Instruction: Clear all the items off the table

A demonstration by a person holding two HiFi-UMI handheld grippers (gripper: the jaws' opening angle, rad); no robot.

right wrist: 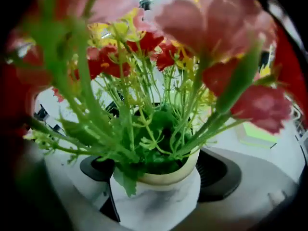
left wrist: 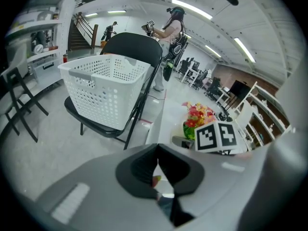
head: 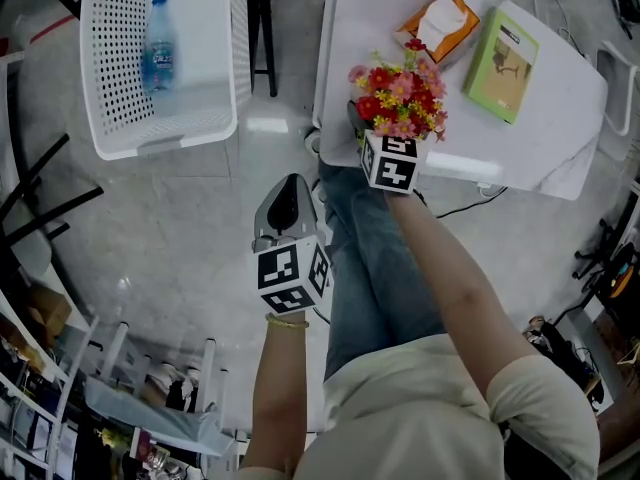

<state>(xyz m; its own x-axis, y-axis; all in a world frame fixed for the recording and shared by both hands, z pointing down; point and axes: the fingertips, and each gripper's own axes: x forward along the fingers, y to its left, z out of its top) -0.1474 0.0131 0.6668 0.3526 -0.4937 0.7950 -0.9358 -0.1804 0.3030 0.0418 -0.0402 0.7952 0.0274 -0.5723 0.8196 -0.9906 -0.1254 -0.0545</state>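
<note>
Right gripper (head: 372, 128) is standing with jaws wide apart around the flower pot (right wrist: 159, 196), which is sitting at the table's (head: 560, 108) near-left edge. Left gripper (left wrist: 159, 170), jaws pressed together and empty, is hovering over the floor (head: 190, 238), near-right of the basket (head: 150, 146).

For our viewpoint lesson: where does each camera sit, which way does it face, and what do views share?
Head view: on the head, facing steeply down at basket, floor, table; shows arms, legs, left tool, right tool.
Left tool view: on that tool, facing the basket on a chair; shows its shut jaws.
Right tool view: on that tool, facing the flowers; pot between open jaws.
Shared: flowers in all three; basket in head and left.
</note>
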